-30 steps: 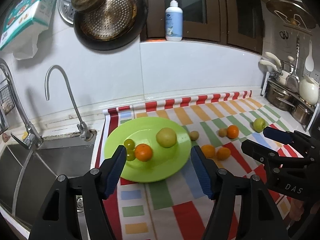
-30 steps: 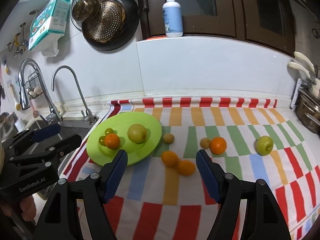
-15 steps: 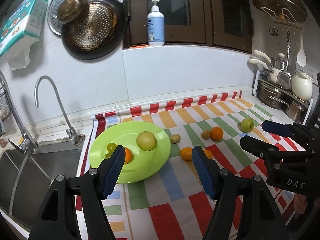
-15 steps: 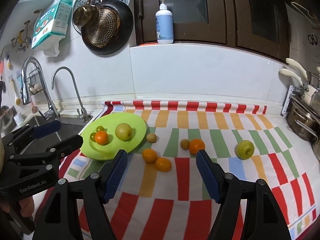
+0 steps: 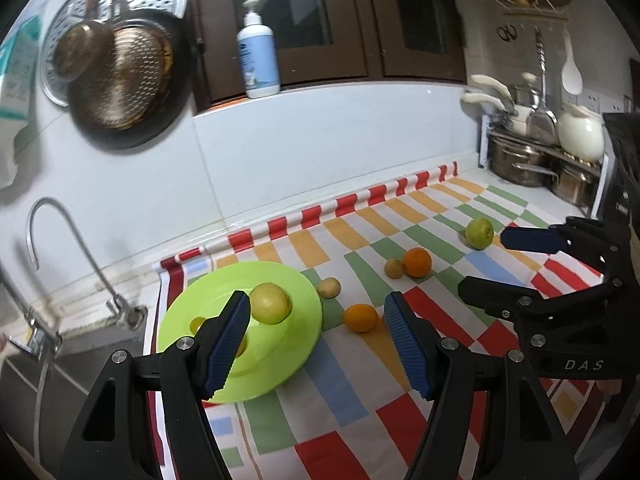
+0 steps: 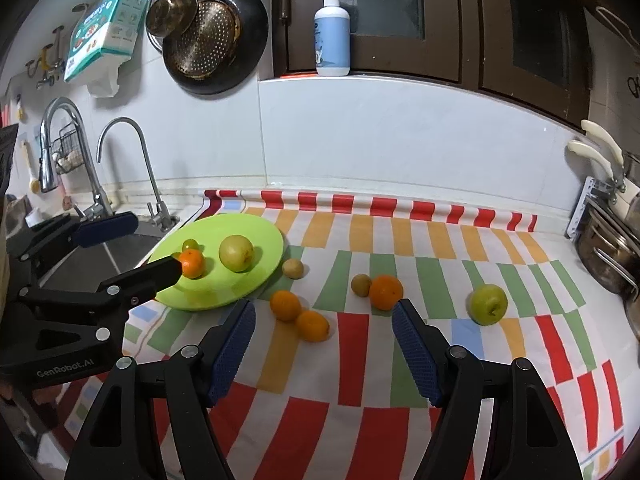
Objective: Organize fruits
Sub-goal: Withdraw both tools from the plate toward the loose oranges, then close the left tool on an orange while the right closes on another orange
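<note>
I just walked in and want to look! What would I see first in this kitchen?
First you'd spot the bright green plate at the left end of the striped cloth, holding a yellow-green fruit, a small orange and grapes. More oranges lie loose on the cloth, with a green apple off to the right. Both grippers, left and right, hang open above it all.

The right gripper (image 6: 323, 344) hung with its jaws spread wide and empty above the striped cloth (image 6: 360, 392). At ten o'clock lay the green plate (image 6: 264, 236), bearing a pale pear (image 6: 236, 253), a mandarin (image 6: 192, 263) and a green grape (image 6: 189, 245). Two oranges (image 6: 300, 314) touched at twelve o'clock. At two o'clock sat a green apple (image 6: 488, 304). The left gripper (image 6: 128, 248), also open, reached in from nine o'clock.
</note>
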Action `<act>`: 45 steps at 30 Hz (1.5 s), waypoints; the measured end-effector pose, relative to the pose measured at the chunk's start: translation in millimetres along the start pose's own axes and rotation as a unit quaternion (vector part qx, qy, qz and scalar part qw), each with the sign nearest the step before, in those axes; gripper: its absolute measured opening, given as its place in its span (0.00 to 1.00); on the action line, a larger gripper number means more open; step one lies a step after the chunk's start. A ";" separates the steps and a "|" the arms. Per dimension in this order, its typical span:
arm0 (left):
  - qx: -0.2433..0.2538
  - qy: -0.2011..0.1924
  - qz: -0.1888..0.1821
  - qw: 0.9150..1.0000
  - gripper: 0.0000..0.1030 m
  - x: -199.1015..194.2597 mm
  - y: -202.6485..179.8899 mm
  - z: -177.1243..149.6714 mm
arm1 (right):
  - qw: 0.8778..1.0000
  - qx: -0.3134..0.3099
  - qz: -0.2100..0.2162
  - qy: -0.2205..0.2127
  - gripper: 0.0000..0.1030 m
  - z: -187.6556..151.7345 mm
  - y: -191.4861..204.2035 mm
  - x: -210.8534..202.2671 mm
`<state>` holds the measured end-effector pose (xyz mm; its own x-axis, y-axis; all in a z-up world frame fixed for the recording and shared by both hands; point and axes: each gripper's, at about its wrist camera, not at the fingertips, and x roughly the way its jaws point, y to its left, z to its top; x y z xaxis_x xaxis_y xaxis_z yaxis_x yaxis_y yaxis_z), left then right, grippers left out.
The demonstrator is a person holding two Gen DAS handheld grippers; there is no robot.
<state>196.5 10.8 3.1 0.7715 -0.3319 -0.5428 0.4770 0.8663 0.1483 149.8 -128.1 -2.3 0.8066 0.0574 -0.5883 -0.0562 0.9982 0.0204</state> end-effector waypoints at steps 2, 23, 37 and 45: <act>0.011 -0.001 -0.010 1.000 0.67 5.5 0.6 0.3 | 1.000 -0.001 0.002 0.006 0.69 0.5 -0.3 7.1; 0.074 0.062 -0.113 0.989 0.67 95.9 5.7 -23.8 | 0.994 -0.014 0.033 0.103 0.60 -12.1 4.7 98.5; 0.084 0.084 -0.143 0.983 0.66 128.3 -2.5 -25.4 | 0.987 -0.005 0.064 0.144 0.39 -22.2 -4.1 130.5; 0.067 0.102 -0.153 0.981 0.60 142.9 -12.8 -22.8 | 0.989 0.016 0.050 0.138 0.35 -22.5 -14.2 124.3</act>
<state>291.0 -39.2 -95.2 0.4898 -0.4756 -0.7307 0.7352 0.6758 0.0529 237.6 -135.5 -93.9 0.6070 0.1534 -0.7798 -0.1060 0.9881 0.1118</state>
